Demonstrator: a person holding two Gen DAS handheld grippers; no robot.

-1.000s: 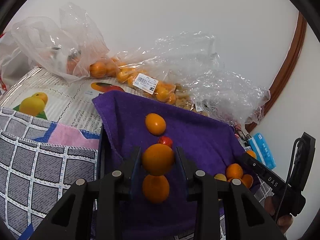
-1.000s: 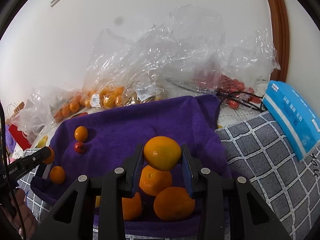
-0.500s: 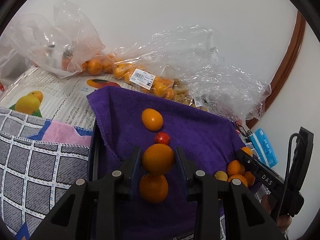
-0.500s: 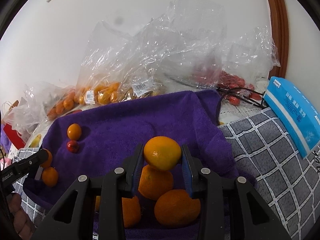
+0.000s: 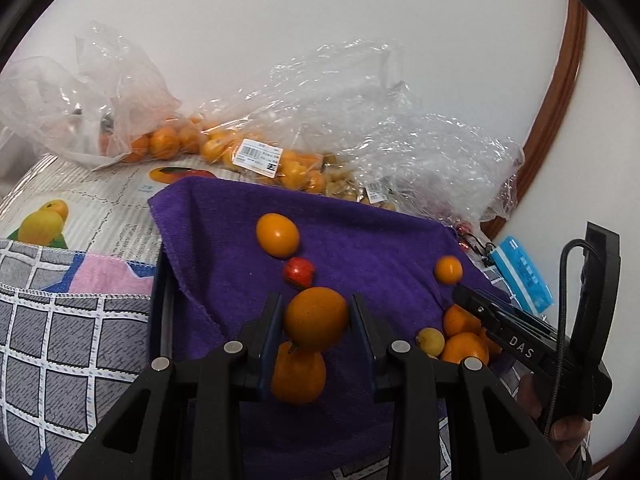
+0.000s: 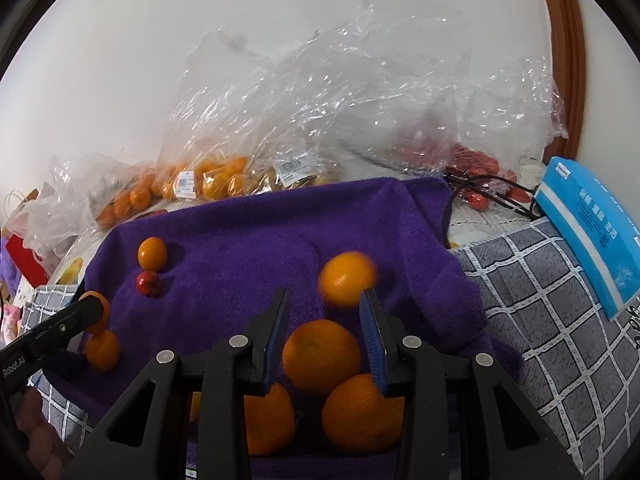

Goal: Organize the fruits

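Through the left wrist camera, the left claw (image 5: 316, 320) pinches an orange (image 5: 315, 317) between its 2 fingers, held just above the purple towel (image 5: 380, 248). Another orange (image 5: 298, 374) lies on the towel right under it. Farther out sit a smooth kumquat (image 5: 277, 235) and a small red fruit (image 5: 299, 272) nearly touching each other, and near the towel's right edge a lone small orange (image 5: 448, 269) sits beyond the tip of the right claw, which reaches over a cluster of oranges (image 5: 464, 336). Clear bags of fruit (image 5: 256, 156) line the wall behind.

Through the right wrist camera, the right claw (image 6: 325, 320) stands spread with nothing pressed between its fingers. A blurred orange (image 6: 347, 278) sits just past the fingertips, loose and seemingly rolling on the towel. 3 oranges (image 6: 321, 356) are bunched under the claw.

I judge this a sorting step: oranges gathered into piles on the towel. Next, the left claw should lower its orange beside the one below and let go gently; the right should fetch the loose orange back to its pile, closing squarely so it doesn't squirt away.
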